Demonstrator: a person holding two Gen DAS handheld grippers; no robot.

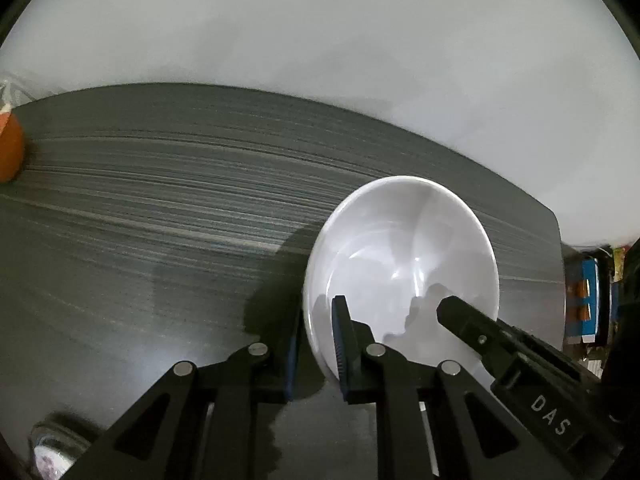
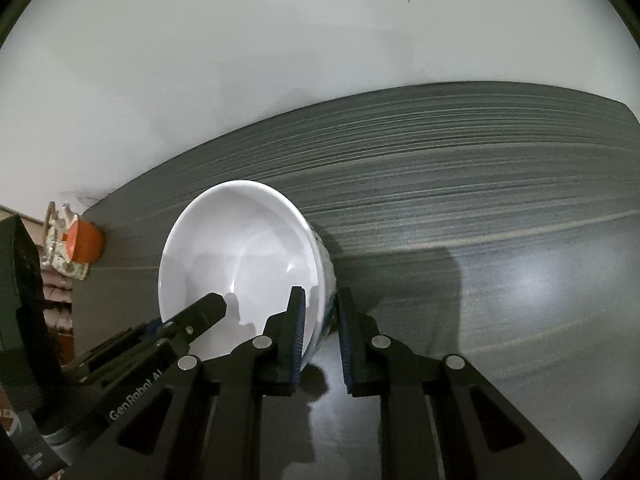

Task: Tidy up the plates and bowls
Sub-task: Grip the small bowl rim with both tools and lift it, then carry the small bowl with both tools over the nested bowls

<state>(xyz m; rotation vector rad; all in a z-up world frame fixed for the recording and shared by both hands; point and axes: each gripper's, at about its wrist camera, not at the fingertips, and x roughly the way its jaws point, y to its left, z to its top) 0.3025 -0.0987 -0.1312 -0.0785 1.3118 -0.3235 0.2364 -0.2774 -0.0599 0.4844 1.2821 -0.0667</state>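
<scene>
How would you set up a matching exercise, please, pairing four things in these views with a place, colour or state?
Things:
1. white bowl
2. orange object
3. table
4. right gripper

Descriptions:
a. dark grey with streaked grain
b. closed on the bowl's right rim
c. tilted, its opening facing both cameras
d. at the table's left edge

Pairs: 1-c, 2-d, 3-a, 4-b

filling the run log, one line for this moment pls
left claw: straddles bowl rim | right claw: straddles opposite rim | bowl: tilted on table
</scene>
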